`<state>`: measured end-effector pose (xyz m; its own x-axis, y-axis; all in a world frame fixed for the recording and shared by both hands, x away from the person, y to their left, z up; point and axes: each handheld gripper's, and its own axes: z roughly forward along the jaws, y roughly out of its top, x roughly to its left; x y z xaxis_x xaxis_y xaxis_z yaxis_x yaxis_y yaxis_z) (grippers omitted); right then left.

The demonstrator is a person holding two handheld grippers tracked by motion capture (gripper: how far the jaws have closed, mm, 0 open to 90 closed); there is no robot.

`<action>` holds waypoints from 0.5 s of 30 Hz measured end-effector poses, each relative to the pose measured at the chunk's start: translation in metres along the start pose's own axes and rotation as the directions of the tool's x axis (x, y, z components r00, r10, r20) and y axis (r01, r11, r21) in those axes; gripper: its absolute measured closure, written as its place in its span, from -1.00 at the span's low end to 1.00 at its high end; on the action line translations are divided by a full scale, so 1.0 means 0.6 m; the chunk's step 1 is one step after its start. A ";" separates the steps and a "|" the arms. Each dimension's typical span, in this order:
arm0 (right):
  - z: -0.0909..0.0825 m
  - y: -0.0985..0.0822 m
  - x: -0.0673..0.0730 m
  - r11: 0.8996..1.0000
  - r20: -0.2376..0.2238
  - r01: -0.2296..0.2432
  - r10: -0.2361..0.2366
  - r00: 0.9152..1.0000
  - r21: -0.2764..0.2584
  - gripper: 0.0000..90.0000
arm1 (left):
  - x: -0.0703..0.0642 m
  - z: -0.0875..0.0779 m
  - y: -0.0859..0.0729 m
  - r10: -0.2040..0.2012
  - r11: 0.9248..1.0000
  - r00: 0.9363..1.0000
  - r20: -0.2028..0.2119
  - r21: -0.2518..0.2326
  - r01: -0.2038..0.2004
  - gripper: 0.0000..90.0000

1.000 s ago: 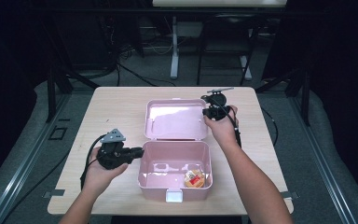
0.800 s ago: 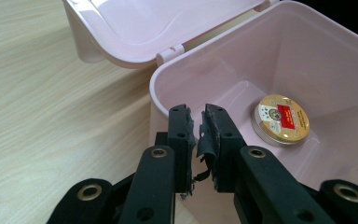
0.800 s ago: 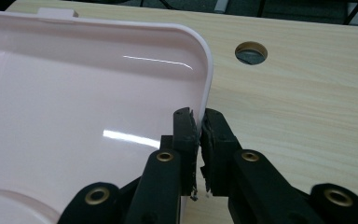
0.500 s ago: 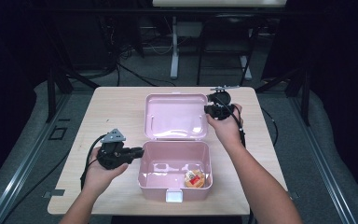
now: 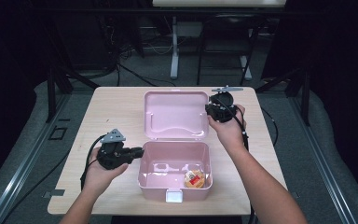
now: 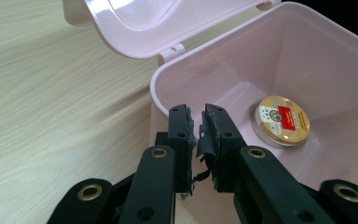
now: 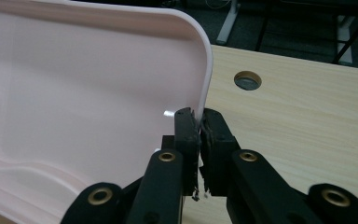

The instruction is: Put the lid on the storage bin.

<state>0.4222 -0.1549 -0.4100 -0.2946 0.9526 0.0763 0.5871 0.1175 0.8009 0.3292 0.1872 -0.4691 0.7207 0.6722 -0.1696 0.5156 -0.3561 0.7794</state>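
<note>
A pink plastic box (image 5: pixel 175 170) sits at the near middle of the wooden table (image 5: pixel 102 109), its lid (image 5: pixel 175 114) swung up and leaning toward the far side. The right gripper (image 5: pixel 210 111) pinches the lid's right edge, jaws narrow with the thin rim between them, plain in the right gripper view (image 7: pixel 198 122). The left gripper (image 5: pixel 137 152) rests at the box's left wall, jaws nearly together; in the left gripper view (image 6: pixel 196 114) they seem to clamp the box rim, though the pads hide the contact. Inside, a round gold tin (image 5: pixel 195 178) lies on the floor at the near right corner.
</note>
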 end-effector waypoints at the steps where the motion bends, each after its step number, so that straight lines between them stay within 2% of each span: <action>1: -0.003 0.000 0.000 1.000 -0.003 0.003 -0.003 1.000 -0.007 0.91 | 0.001 0.000 0.000 0.004 1.000 1.000 0.001 0.001 -0.004 0.81; 7: -0.023 -0.004 0.002 0.999 -0.021 0.006 -0.007 1.000 -0.035 0.91 | 0.000 0.000 0.000 0.000 1.000 1.000 0.000 -0.001 0.000 0.81; 15: -0.032 -0.009 0.006 0.998 -0.015 0.024 -0.025 1.000 -0.066 0.92 | 0.000 0.001 0.000 -0.004 1.000 1.000 0.000 -0.005 0.004 0.81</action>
<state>0.4034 -0.1578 -0.4027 -0.3207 0.9449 0.0651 0.5291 0.1217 0.8398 0.3295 0.1872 -0.4695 0.7187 0.6737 -0.1722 0.5158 -0.3504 0.7817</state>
